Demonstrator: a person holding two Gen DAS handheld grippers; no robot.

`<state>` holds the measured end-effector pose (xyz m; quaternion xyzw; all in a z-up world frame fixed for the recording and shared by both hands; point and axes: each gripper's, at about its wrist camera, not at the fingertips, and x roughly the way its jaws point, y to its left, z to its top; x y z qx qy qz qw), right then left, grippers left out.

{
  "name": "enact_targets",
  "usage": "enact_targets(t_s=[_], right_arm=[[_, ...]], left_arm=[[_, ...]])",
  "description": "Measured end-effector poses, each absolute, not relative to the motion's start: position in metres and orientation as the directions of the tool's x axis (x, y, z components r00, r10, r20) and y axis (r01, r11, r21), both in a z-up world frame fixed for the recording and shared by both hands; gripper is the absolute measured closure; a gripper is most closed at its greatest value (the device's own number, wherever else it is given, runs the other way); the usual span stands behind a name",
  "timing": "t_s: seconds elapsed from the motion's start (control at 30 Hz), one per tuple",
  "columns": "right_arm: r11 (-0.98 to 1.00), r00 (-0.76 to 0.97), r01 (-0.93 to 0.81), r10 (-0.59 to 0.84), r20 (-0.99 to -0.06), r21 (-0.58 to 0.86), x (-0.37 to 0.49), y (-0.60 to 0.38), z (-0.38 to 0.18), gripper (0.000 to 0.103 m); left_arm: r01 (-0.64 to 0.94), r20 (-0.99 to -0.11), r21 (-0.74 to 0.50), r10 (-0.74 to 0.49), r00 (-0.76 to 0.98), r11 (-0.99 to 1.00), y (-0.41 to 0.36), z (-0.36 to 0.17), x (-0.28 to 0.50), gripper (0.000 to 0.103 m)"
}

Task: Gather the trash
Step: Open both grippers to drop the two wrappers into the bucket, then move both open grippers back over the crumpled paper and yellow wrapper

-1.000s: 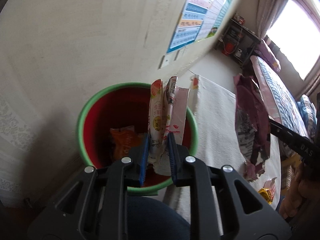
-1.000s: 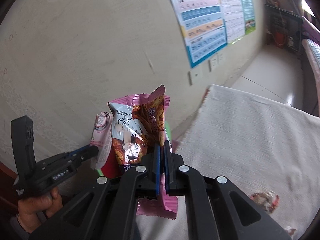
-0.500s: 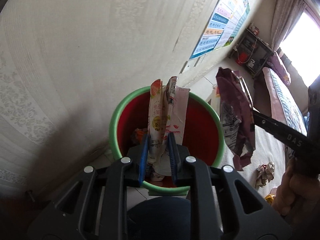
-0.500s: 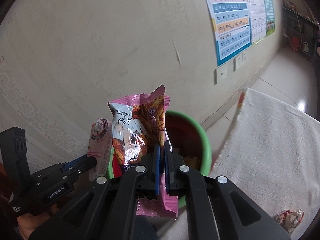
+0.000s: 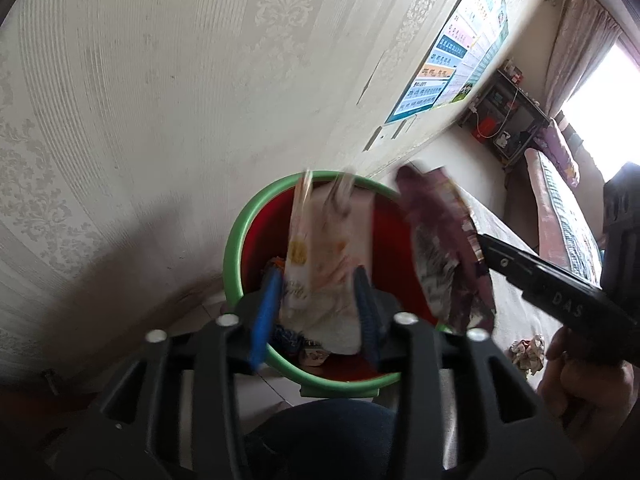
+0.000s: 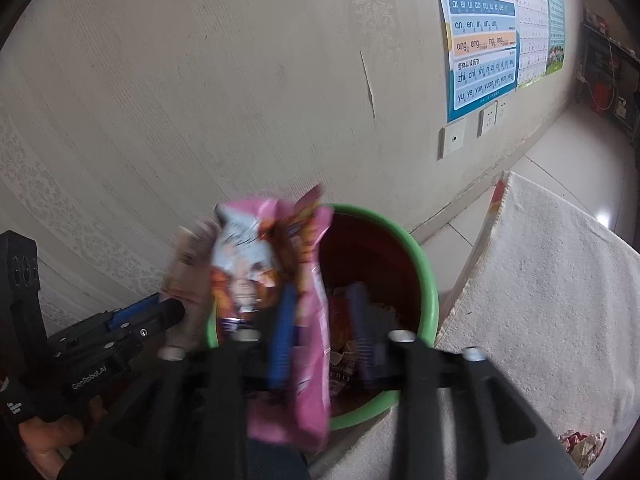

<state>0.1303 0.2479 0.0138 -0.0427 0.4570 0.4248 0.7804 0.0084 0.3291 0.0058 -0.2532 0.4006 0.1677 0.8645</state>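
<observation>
Left gripper [image 5: 320, 312] hangs over the green-rimmed bin [image 5: 236, 240]; its jaws have just been opening, and the pale wrappers [image 5: 320, 264] sit loose between them, blurred, above the bin's mouth. In the right wrist view, the right gripper [image 6: 324, 332] has likewise just been opening, the pink wrappers [image 6: 308, 380] slack between its jaws, at the bin's near rim. Holding both grippers steady above the bin should let everything drop inside.
</observation>
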Motion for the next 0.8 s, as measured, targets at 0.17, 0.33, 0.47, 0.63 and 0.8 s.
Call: enact_targets(t_s=[0.17,0.33,0.47,0.63,0.8], right_arm=[[0.645,0.241,-0.699,0.618,-0.748,0.308,0.128,0.248,0.015,0.037],[0.664,0.274,-0.690,0.608,-0.745,0.289,0.129,0.239,0.019,0.022],[0.683,0.301,-0.676,0.598,-0.743,0.276,0.132,0.224,0.023,0.016],[0.711,0.324,-0.648,0.581,-0.747,0.272,0.132,0.197,0.025,0.012],[0.734,0.345,-0.624,0.566,-0.749,0.268,0.126,0.167,0.029,0.012]], left_arm=[[-0.497,-0.771,-0.300,0.100,0.629,0.814,0.328,0.006,0.004,0.029],[-0.525,-0.771,-0.298,0.123,0.625,0.797,0.332,0.006,-0.004,0.011],[-0.544,-0.773,-0.265,0.162,0.614,0.796,0.329,0.007,-0.006,0.006],[-0.519,-0.772,-0.263,0.146,0.619,0.813,0.318,0.009,-0.001,0.006],[-0.456,-0.766,-0.250,0.114,0.633,0.854,0.291,0.015,0.012,0.006]])
